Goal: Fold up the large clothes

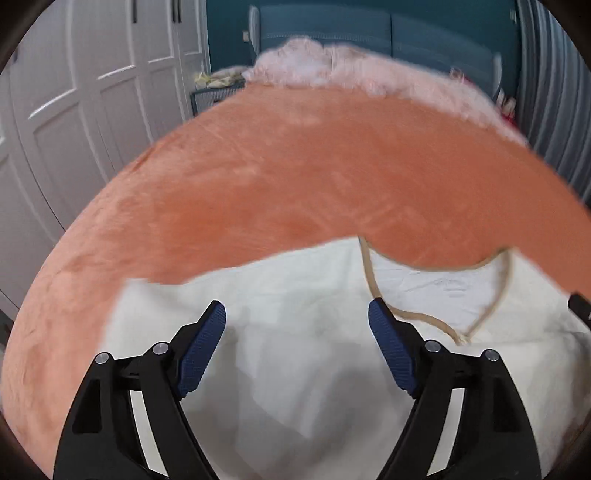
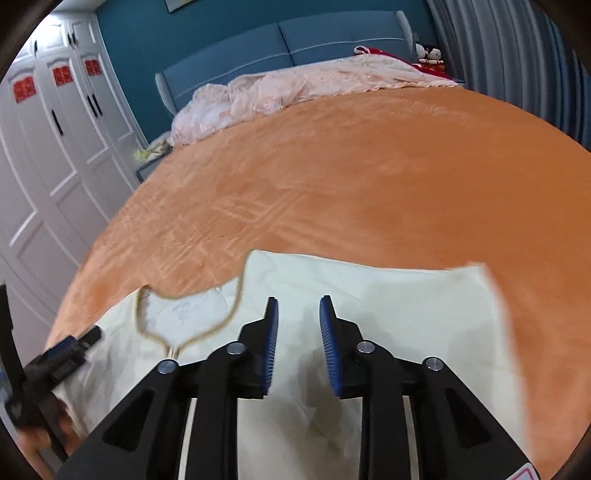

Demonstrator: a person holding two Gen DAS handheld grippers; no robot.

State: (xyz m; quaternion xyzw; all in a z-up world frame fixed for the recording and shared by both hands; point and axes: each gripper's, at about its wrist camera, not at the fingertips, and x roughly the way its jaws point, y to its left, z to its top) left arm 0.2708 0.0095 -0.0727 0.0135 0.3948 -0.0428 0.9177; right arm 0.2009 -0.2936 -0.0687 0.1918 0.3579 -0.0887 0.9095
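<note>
Wide apart stood the blue pads of my left gripper [image 1: 297, 314], gripping nothing, above the cream garment [image 1: 295, 350] spread on the orange blanket [image 1: 295, 166]. Beyond lay a pink quilt [image 1: 332, 70], a blue headboard [image 1: 351, 29] and white wardrobe doors [image 1: 74, 92].

From my right gripper [image 2: 297, 310], narrowly parted and empty, the garment's tan-trimmed neckline [image 2: 184, 325] showed a faint, unreadable print. Red labels [image 2: 62, 75] marked the wardrobe; their writing was illegible.
</note>
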